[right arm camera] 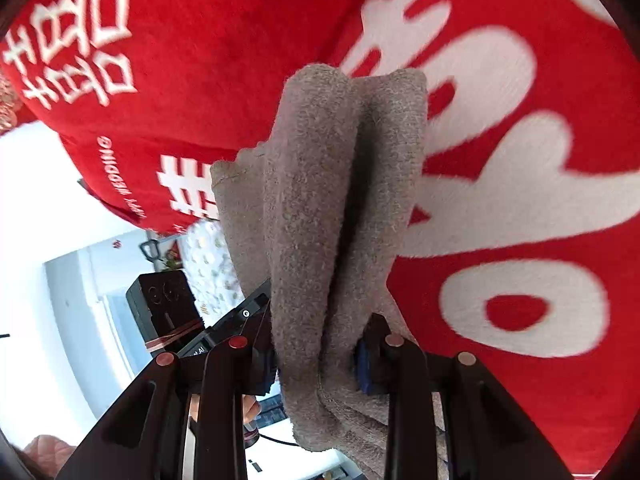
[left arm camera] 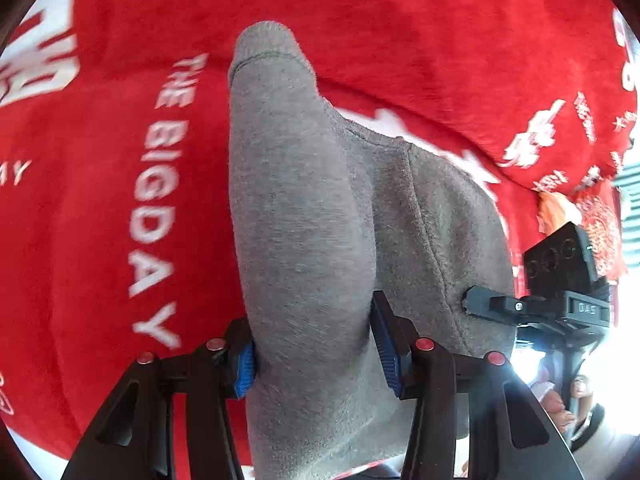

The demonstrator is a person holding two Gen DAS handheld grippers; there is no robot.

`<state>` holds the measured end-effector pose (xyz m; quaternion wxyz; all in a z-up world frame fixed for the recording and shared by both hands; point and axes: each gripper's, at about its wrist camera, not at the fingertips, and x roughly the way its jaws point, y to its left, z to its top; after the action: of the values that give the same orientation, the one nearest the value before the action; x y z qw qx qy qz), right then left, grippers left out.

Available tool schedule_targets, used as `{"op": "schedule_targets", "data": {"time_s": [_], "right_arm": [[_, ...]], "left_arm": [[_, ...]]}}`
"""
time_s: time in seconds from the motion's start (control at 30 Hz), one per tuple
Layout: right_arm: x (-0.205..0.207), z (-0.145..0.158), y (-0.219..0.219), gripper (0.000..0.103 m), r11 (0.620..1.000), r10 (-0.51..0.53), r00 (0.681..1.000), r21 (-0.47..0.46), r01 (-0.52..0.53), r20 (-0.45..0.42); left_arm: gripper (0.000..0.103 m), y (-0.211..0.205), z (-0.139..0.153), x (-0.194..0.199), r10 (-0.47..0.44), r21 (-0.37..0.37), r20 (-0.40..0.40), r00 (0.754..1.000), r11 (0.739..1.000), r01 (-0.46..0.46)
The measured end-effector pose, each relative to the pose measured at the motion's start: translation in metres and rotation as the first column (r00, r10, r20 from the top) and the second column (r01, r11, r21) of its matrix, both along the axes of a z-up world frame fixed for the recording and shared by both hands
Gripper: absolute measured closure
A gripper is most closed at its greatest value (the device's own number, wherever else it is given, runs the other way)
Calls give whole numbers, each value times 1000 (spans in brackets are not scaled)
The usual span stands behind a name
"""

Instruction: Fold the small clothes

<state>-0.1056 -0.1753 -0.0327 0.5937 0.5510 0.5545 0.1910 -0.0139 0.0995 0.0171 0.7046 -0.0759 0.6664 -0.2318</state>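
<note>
I have the grey garment (left arm camera: 304, 208) clamped in both grippers: the left gripper (left arm camera: 316, 356) pinches one bunched fold between its blue pads, and the right gripper (right arm camera: 316, 364) is squeezed onto another. The cloth hangs lifted above the red blanket (left arm camera: 100, 200) with white lettering, well inside its edges as far as I can see. I judge I'm mid-fold, carrying the held edge across. Next I'd lower it onto the rest of the garment, keeping both hands level, then let go.
</note>
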Motion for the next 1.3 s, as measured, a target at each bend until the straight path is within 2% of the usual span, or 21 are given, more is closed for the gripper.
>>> {"op": "schedule_targets", "data": {"time_s": [0.07,0.17,0.23,0.27,0.3,0.4,0.47,0.5,0.53,0.57,0.63,0.73,0.83,0.87,0.97,1.0,1.13,1.23,1.3], "right_arm": [[6,-6,15,65,997,33,999,-71,-35,-31],[14,5,22,53,968,67,997,-238,-76,-46],[15,17,20,55,938,79,996,-336,-88,-40],[15,25,19,70,907,102,994,-407,-107,-35],[16,31,20,77,871,130,991,-473,-133,-38],[13,33,22,77,761,196,978,-619,-195,-67],[13,23,21,77,693,210,972,-686,-221,-101],[12,16,20,77,668,205,972,-709,-224,-114],[9,11,15,72,676,185,977,-708,-207,-109],[5,9,8,62,694,143,984,-699,-175,-105],[-4,11,-3,62,710,86,990,-690,-140,-112],[-14,19,-9,62,703,59,990,-699,-133,-129],[-24,32,-10,63,670,45,986,-727,-151,-163],[-29,35,-9,63,679,41,985,-719,-149,-165],[-50,45,-7,63,763,25,989,-637,-113,-146],[-60,48,-6,63,773,29,990,-625,-109,-136],[-68,62,23,63,753,86,989,-642,-146,-124],[-64,52,44,63,746,121,978,-635,-202,-169],[-68,43,51,63,727,134,969,-644,-239,-208]], "left_arm": [[53,16,-12,0,24,59,-9,1000,998,-23],[53,36,-7,1,71,45,22,997,996,-72],[53,46,0,3,96,58,72,993,993,-100],[53,48,1,4,94,78,90,991,992,-101],[53,50,-1,5,90,103,104,990,990,-101],[52,46,-16,6,85,117,98,992,988,-96],[45,34,-22,3,61,144,123,990,986,-79],[38,30,-22,2,48,178,153,987,981,-75],[31,27,-21,1,35,215,176,984,974,-73],[30,25,-20,1,30,236,188,982,969,-75],[29,26,-17,0,37,244,185,982,966,-83],[29,37,-10,-2,38,270,183,982,959,-88],[29,44,-2,-8,34,302,173,984,949,-86],[29,46,1,-12,28,301,161,987,951,-76],[29,50,6,-26,11,301,146,989,952,-55],[29,49,5,-32,1,311,137,991,949,-44],[29,48,-2,-52,-16,343,106,994,939,-21],[29,50,-5,-64,-13,355,88,996,935,-19],[29,52,-7,-68,-7,353,66,998,936,-17]]}}
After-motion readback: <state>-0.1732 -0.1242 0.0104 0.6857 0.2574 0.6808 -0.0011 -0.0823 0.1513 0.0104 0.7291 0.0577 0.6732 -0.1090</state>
